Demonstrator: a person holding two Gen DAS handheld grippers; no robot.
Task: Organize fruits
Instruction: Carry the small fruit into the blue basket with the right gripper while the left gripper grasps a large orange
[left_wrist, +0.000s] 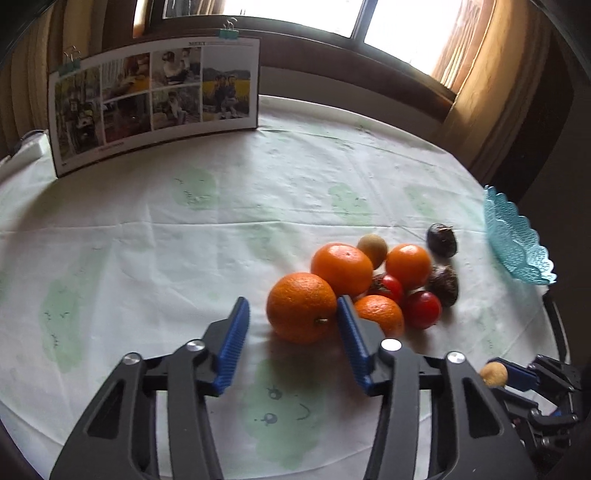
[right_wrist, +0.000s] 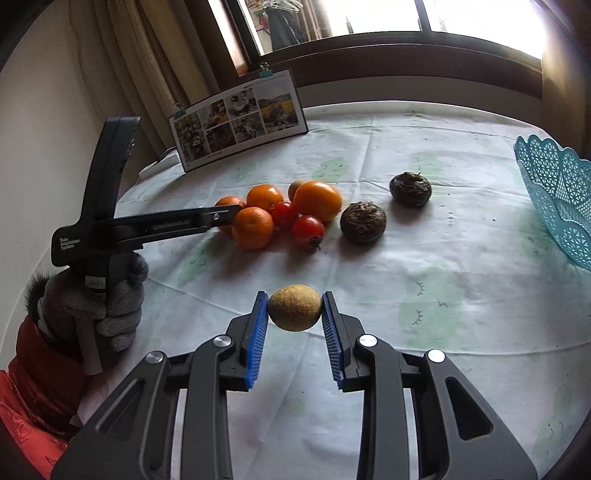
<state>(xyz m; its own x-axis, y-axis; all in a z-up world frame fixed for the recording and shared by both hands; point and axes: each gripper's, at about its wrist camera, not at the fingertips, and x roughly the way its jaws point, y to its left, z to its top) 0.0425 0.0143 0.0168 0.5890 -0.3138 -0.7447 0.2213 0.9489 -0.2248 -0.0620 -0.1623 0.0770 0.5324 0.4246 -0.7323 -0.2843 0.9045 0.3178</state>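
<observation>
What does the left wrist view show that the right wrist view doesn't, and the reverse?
Left only: the open left gripper from behind, its blue pads flanking the large orange.

Right only: the grey-gloved hand holding the left gripper's handle, and the right gripper shut on the small tan-brown round fruit.

Both: the fruit pile, the two dark rough-skinned fruits, the turquoise lattice basket, the photo board.

Non-task items only: counter (left_wrist: 147, 229) covered by a white cloth with pale green cartoon blobs (right_wrist: 436, 295), fold creases visible. Photo collage board (left_wrist: 155, 103) stands upright at the far edge, ahead-left of the left tool, binder clips (left_wrist: 229, 29) on its top edge. White object (left_wrist: 33, 147) just left of the board, too cut off to identify. Behind: dark window frame (right_wrist: 388, 55), bright panes, beige curtains (left_wrist: 476, 85) on the far right.
</observation>
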